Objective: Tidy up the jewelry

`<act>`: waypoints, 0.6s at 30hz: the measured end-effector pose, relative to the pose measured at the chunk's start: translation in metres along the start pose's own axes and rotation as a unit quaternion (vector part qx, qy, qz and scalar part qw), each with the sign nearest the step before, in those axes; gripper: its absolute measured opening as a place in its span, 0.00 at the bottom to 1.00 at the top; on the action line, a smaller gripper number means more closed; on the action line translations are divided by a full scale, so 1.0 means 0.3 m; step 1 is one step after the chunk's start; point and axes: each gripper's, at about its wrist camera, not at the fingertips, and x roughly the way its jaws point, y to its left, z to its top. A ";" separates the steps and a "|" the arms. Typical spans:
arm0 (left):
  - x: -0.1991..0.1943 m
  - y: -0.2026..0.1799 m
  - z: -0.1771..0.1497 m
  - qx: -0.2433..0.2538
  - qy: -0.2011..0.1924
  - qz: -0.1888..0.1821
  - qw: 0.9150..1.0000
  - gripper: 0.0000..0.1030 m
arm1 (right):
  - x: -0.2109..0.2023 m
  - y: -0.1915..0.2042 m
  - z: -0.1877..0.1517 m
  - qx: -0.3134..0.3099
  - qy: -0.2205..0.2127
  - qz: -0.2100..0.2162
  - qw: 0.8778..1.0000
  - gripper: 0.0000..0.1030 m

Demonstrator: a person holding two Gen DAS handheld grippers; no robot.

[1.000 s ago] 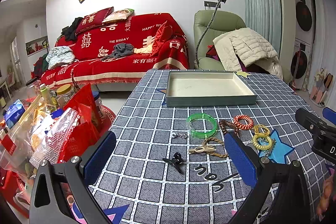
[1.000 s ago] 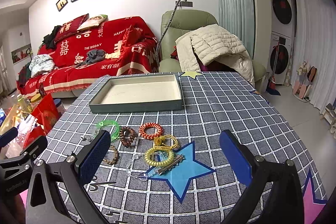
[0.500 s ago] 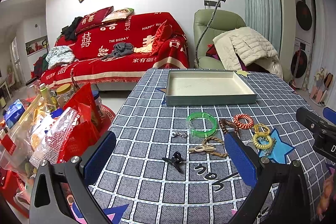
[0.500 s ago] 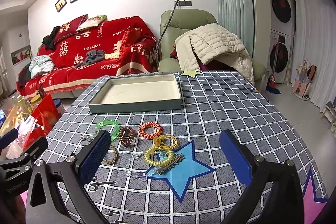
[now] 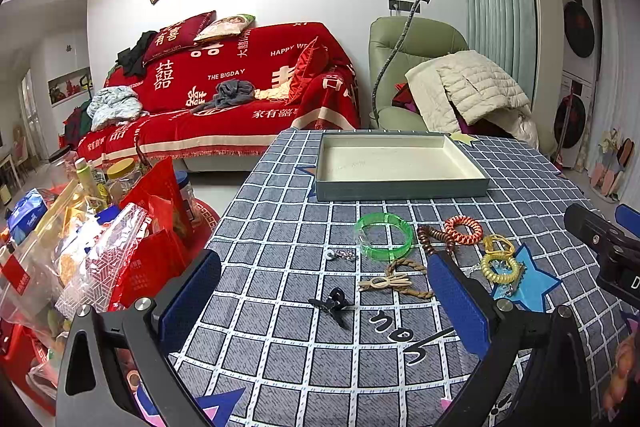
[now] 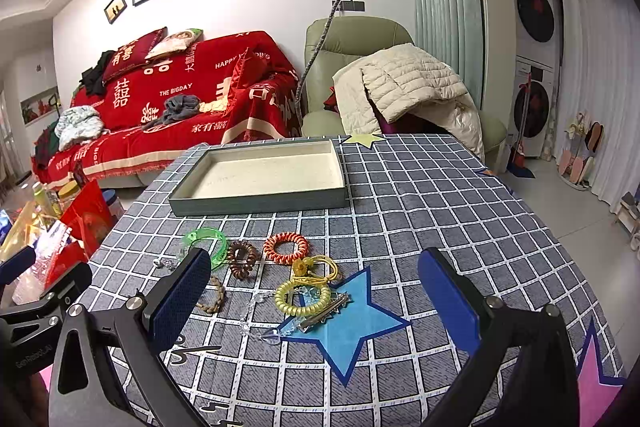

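So we're looking at one table [image 6: 440, 203] with a grey checked cloth, and we're holding two grippers over its near edge. One grey tray [image 6: 260, 201] is sitting at about 12 o'clock from the jewelry pile, and we're seeing nothing inside it but its cream lining.

The left gripper [image 5: 324, 301] is hanging with its blue pads spread wide, pinching nothing; same story for the right gripper [image 6: 314, 301].

Counting the jewelry, all lying loose on the cloth between tray and grippers: one green bangle [image 5: 383, 235], three coil hair ties (the orange coil [image 6: 286, 247], the brown coil [image 6: 242, 258], the yellow coil [image 6: 303, 297]), one braided rope bracelet [image 5: 408, 281], one yellow tie with a flower [image 6: 314, 269], one metal clip [image 6: 326, 311] touching the yellow coil at its 4 o'clock, one black clip [image 5: 334, 303] at 7 o'clock from the bangle, and one small silver charm [image 5: 338, 255] just beside the bangle at its 8 o'clock.
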 end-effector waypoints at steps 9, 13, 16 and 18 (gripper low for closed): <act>0.000 0.000 0.001 0.000 0.001 0.000 1.000 1.00 | 0.000 -0.001 0.001 0.001 0.000 0.001 1.000 1.00; 0.002 -0.001 -0.003 0.000 0.002 0.000 1.000 1.00 | 0.002 -0.003 0.000 0.000 0.002 0.000 1.000 1.00; 0.005 -0.001 -0.007 0.000 0.005 0.000 1.000 1.00 | 0.003 0.005 0.000 0.000 0.006 0.001 1.000 1.00; 0.013 0.000 -0.013 0.001 0.010 -0.001 1.000 1.00 | 0.003 0.008 -0.002 0.001 0.010 0.002 1.000 1.00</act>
